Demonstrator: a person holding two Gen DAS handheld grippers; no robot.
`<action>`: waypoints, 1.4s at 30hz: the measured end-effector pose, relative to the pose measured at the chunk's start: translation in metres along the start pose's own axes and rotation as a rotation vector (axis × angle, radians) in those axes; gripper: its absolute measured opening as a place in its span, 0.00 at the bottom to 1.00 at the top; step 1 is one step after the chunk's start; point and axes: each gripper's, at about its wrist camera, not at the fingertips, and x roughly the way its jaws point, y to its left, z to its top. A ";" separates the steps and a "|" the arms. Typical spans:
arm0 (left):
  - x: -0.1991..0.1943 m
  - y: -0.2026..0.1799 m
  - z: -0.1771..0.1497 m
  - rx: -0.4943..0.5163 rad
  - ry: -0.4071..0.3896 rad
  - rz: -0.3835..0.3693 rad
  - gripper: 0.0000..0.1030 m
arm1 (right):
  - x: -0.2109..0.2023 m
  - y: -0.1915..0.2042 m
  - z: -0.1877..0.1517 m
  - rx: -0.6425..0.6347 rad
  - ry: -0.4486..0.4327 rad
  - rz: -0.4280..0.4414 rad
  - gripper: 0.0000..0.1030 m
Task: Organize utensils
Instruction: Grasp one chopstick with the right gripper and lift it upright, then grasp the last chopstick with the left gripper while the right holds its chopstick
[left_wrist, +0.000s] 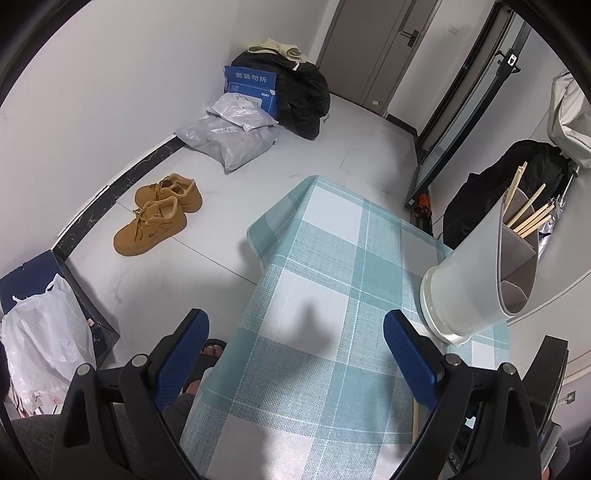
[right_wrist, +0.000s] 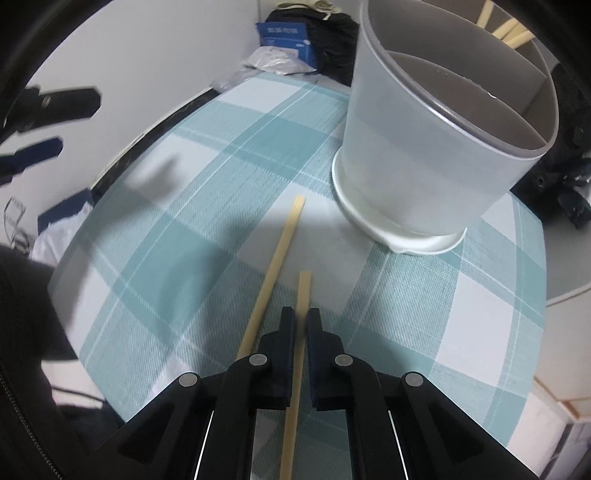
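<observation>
My right gripper (right_wrist: 301, 314) is shut on a pale wooden chopstick (right_wrist: 303, 291) whose tip points toward the white divided utensil holder (right_wrist: 417, 147). A second chopstick (right_wrist: 275, 269) lies on the checked tablecloth just left of it. Several chopsticks (right_wrist: 508, 29) stand in the holder's far compartment; they also show in the left wrist view (left_wrist: 528, 218). My left gripper (left_wrist: 295, 325) is open and empty above the table, left of the holder (left_wrist: 469, 273).
The teal and white checked table (left_wrist: 314, 258) is small; its edges drop to the floor. On the floor are tan shoes (left_wrist: 159, 214), grey parcels (left_wrist: 229, 136), a black bag (left_wrist: 299, 92) and a white plastic bag (left_wrist: 44, 332). A person's sandalled foot (left_wrist: 208, 356) is beside the table.
</observation>
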 end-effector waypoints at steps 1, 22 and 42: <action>0.000 0.000 0.000 0.000 -0.002 0.002 0.90 | 0.002 0.000 0.002 -0.005 0.001 -0.002 0.06; 0.014 -0.013 -0.009 0.063 0.024 0.060 0.90 | -0.011 -0.025 0.014 0.173 -0.081 0.147 0.06; 0.054 -0.084 -0.031 0.249 0.232 0.001 0.90 | -0.075 -0.130 -0.040 0.667 -0.450 0.344 0.06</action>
